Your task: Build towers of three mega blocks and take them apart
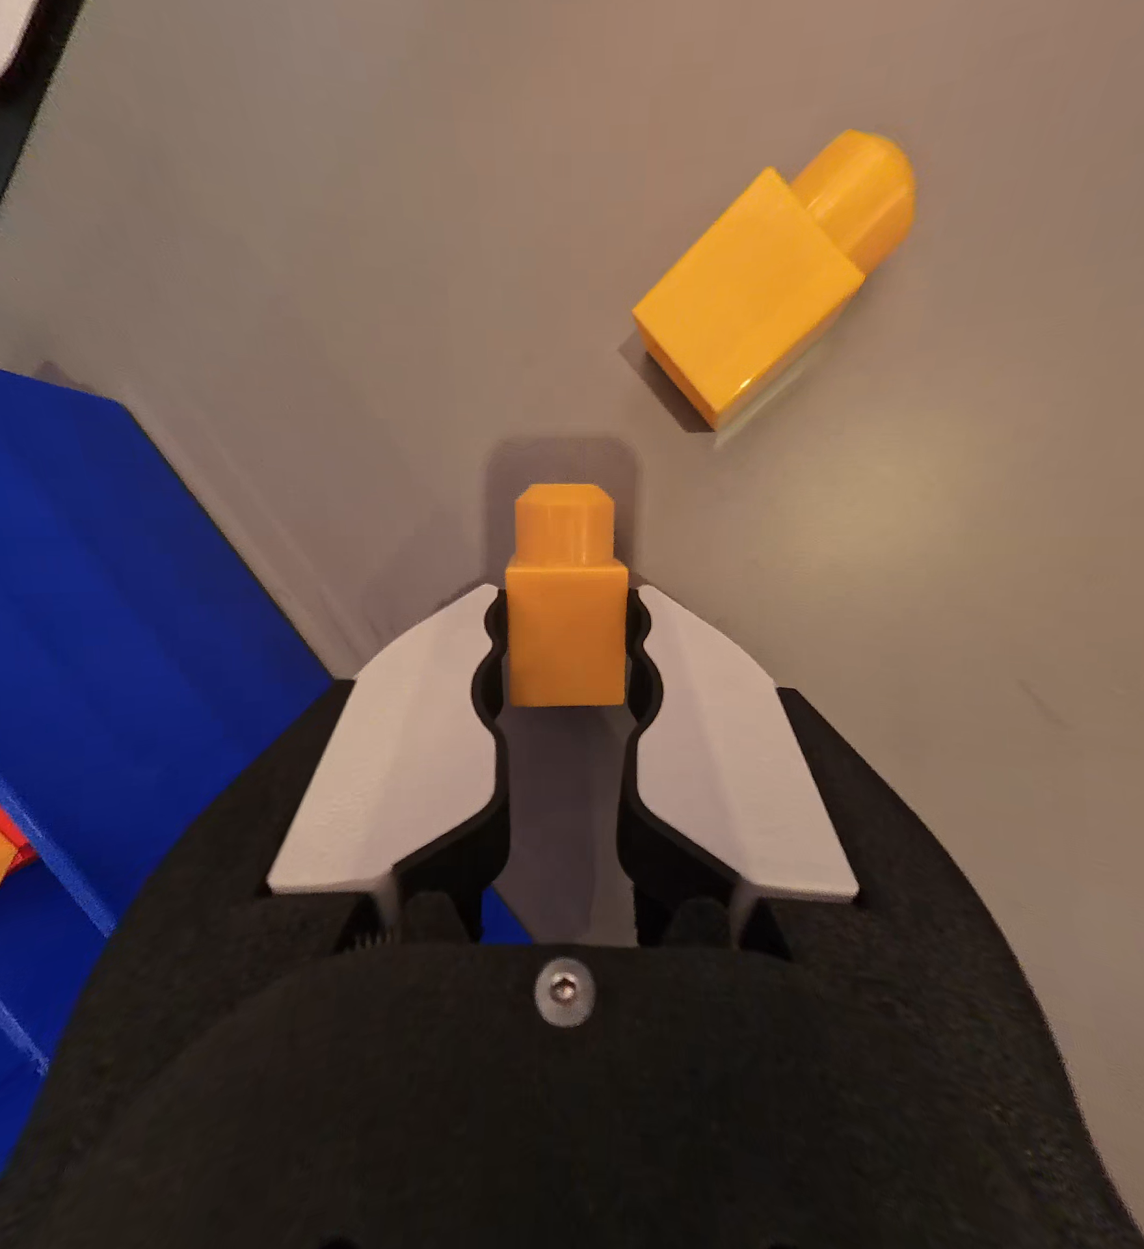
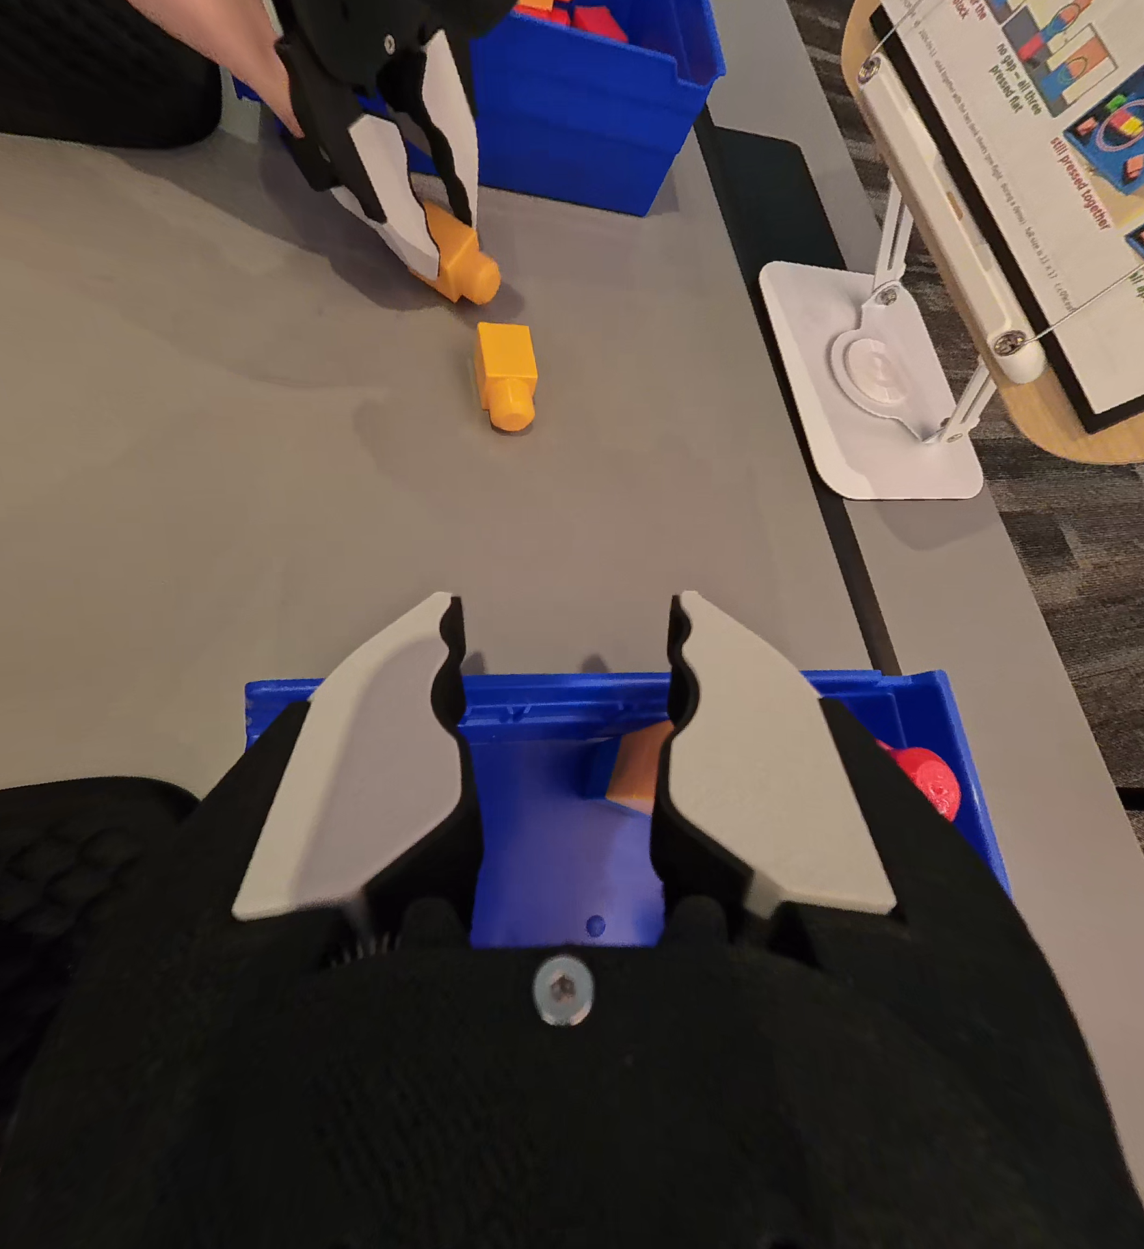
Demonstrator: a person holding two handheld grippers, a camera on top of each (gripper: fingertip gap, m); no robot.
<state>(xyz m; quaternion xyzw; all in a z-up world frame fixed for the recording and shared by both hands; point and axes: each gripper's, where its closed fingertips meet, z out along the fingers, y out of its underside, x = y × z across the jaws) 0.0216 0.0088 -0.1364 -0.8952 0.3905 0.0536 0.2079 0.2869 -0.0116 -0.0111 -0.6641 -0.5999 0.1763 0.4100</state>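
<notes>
Grey tabletop point(image 2: 217, 473): left gripper point(image 1: 565, 611) clamps an orange block point(image 1: 565, 642) near its loose twin point(image 1: 751, 290) (lying on its side); right gripper point(image 2: 565, 628) gapes empty over a blue bin point(image 2: 555, 696). Best stand it stud-up first.

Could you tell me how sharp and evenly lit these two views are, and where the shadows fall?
Left wrist view: warm, soft light; held block slightly blurred, its shadow on the table behind; bin smeared. Right wrist view: fairly sharp centre, wide-angle bending at the edges, soft shadows beside the loose block.
</notes>
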